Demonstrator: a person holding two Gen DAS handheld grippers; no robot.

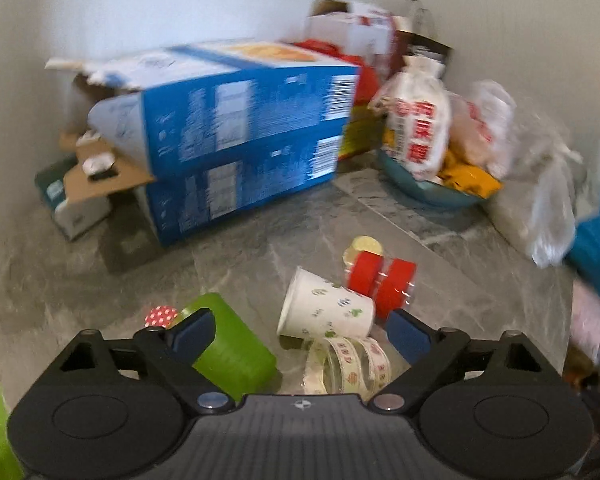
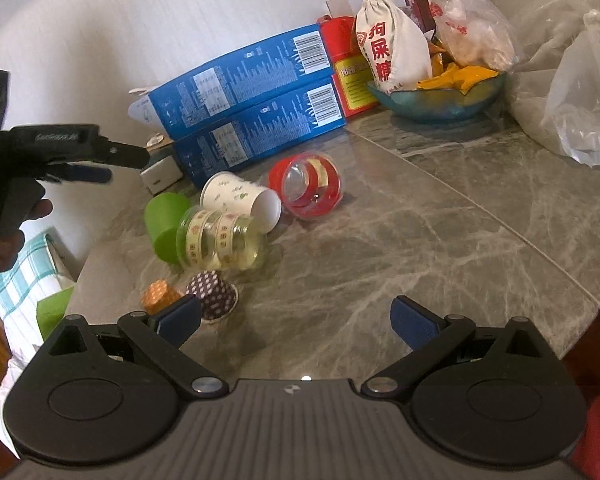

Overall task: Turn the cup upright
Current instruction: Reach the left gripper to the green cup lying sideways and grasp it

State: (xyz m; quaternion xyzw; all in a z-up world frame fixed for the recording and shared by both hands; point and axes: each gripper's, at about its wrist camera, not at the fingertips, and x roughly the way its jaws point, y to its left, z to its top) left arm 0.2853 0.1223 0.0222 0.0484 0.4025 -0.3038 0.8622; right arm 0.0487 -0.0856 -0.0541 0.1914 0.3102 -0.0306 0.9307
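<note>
- paper cup (image 1: 326,309) lies on its side on the table (image 1: 260,248), beside a green cup (image 1: 228,340).
- left tool (image 1: 300,330) spread wide above it.
- right tool (image 2: 296,320) also wide, holding nothing.

light: soft, even daylight; no hard shadows seen
glare: small bright spot reflected on tabletop (image 2: 306,378)
blur: left wrist view motion-smeared, blue boxes (image 1: 236,128) worst
focus: right wrist view sharp
edges: fisheye bending, dark corners
</note>
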